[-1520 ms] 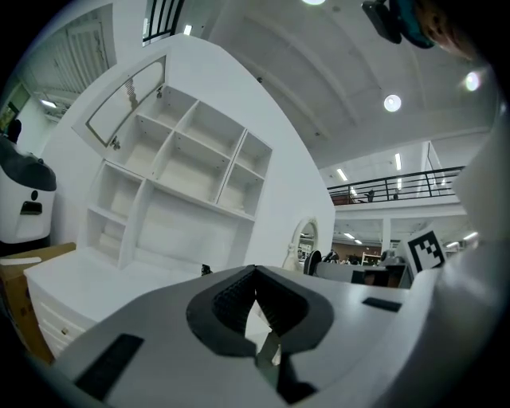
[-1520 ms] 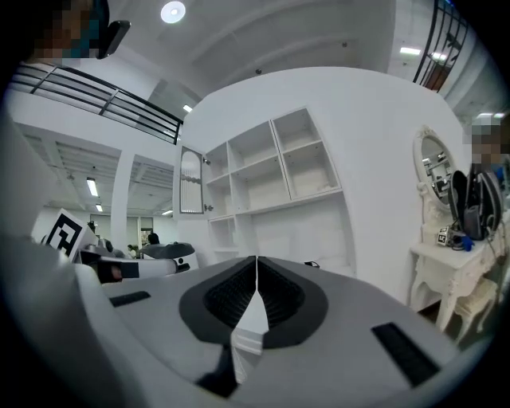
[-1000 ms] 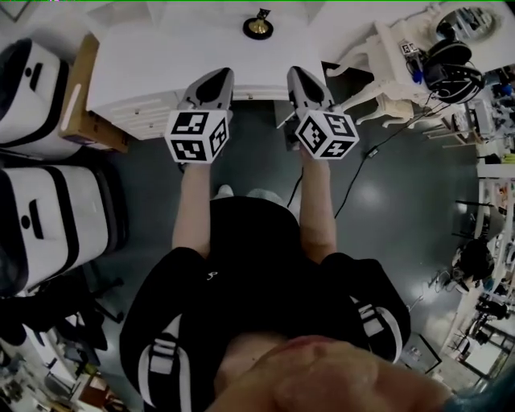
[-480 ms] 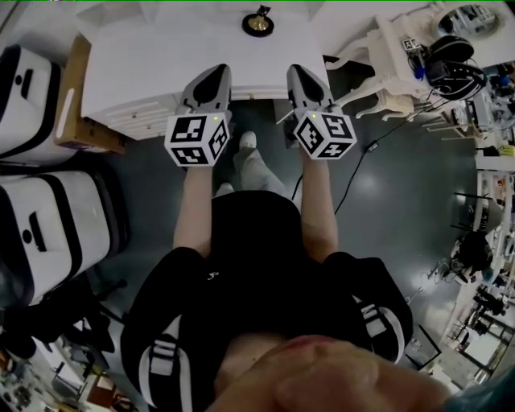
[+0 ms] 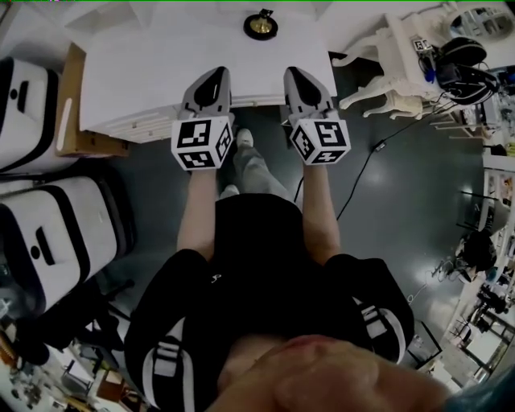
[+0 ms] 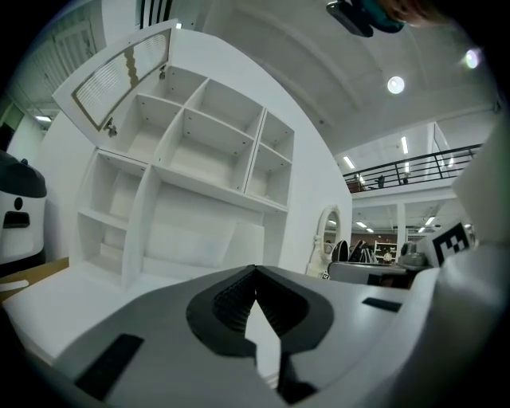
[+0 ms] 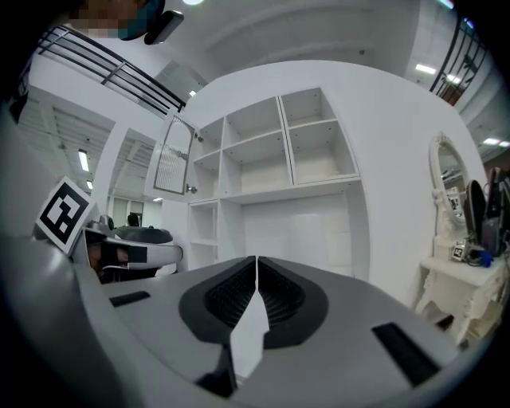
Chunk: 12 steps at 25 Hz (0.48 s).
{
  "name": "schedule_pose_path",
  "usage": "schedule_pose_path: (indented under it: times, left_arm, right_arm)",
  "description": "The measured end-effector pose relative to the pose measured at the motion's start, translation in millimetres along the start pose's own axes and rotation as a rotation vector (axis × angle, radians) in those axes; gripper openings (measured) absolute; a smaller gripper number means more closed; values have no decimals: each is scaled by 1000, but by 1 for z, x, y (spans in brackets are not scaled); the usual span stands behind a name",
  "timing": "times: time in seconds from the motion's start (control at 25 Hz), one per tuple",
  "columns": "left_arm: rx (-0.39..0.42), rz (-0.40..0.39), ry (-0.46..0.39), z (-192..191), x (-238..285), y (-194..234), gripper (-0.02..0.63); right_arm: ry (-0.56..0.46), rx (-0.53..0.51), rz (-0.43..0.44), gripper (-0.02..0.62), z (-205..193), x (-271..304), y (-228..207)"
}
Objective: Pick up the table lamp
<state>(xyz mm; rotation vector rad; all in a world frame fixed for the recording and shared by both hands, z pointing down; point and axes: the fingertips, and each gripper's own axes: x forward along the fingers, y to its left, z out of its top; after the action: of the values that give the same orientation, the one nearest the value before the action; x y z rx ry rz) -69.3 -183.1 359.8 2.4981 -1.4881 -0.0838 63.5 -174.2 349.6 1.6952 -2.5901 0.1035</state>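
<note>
Head view: the lamp (image 5: 258, 25) stands at the far middle of the white desk (image 5: 153, 64), seen from above as a dark round shape with a brassy centre. The left hand-held gripper (image 5: 214, 76) and the right hand-held gripper (image 5: 292, 75) hang over the desk's near edge, well apart from it.

Left gripper view: jaws together, nothing between; white shelves (image 6: 203, 151) ahead, no lamp.

Right gripper view: jaws closed, empty; the same shelves.

The lamp looks rigid, smooth metal and probably weighted low, so it may slip. A narrow stem above the base would likely suit best.
</note>
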Motion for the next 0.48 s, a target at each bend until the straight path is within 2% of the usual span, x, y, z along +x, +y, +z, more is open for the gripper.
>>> schedule_pose_path:
  times: [0.4,0.48]
  left_arm:
    - [6,-13,55,-14,88,13,9]
    - [8,-18,68,-20,105,19,9]
  right_arm:
    - [3,63,19,25,-24,64,-55]
    - [10,78,32,42,-33,79,-62]
